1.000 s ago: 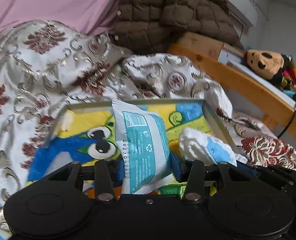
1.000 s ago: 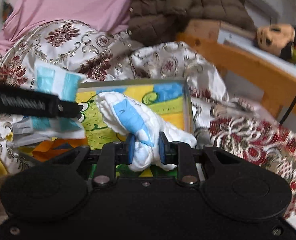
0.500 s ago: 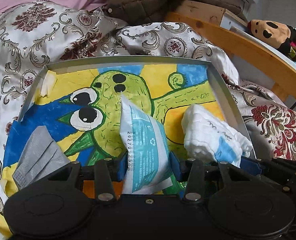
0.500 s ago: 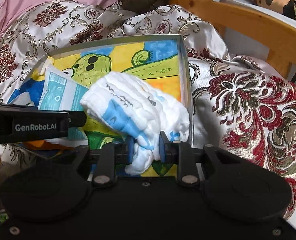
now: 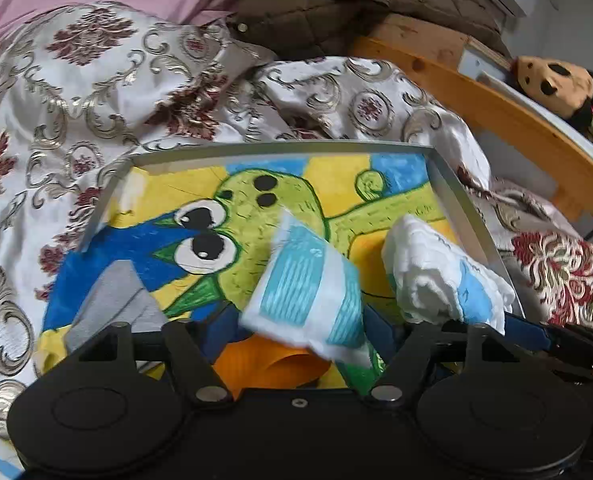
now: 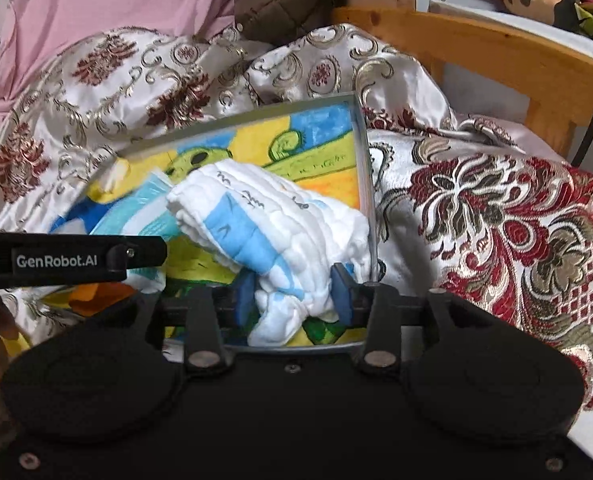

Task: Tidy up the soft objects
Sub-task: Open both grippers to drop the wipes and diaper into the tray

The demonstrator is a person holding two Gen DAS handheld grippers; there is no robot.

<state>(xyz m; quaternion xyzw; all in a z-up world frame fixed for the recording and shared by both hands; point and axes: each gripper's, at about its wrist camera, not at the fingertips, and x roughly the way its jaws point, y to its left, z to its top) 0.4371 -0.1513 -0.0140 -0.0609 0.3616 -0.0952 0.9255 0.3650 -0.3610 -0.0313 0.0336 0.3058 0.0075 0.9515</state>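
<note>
Left gripper (image 5: 296,326) has spread, dropping the wipes packet (image 5: 308,296) mid-tray (image 5: 280,147); right gripper (image 6: 294,294), spread wider, flanks the white cloth (image 6: 272,220) near the tray's right edge.

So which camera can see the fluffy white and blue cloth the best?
The right wrist view. There the white and blue cloth fills the middle, lying in the painted tray between the right gripper's jaws. The left wrist view shows it only off to the right, as a rolled bundle whose near end is hidden.

Cloth (image 6: 280,224) seemingly between parted jaws
</note>
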